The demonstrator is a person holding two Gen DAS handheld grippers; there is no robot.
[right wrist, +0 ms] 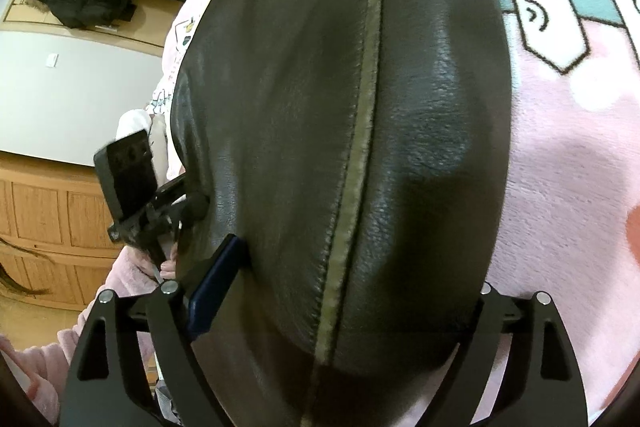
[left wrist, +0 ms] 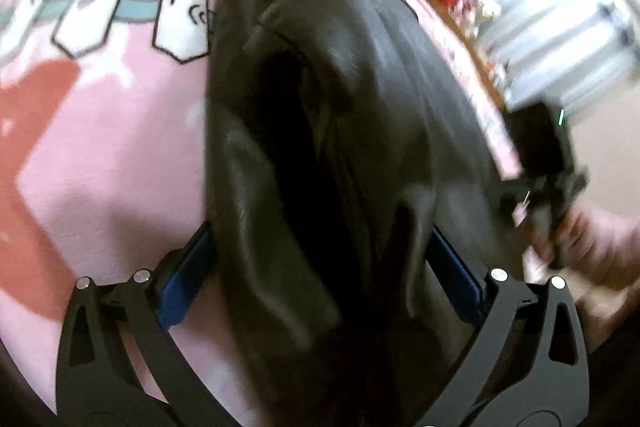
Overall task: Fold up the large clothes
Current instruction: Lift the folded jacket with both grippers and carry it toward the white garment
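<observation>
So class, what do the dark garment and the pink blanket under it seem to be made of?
Garment: likely leather or faux leather, dark brown-black; grainy sheen, stiff folds, raised seam. Blanket: probably fleece, matte pink; fuzzy nap, printed cartoon shapes.

Soft daylight, motion blur, sheen on leather, fisheye-dark corners

A dark leather garment (right wrist: 360, 155) with an olive seam fills the view, lying on a pink blanket (right wrist: 568, 187); the right claw (right wrist: 344, 291) stands wide around it; the left claw (right wrist: 160, 223) touches its left edge.
</observation>
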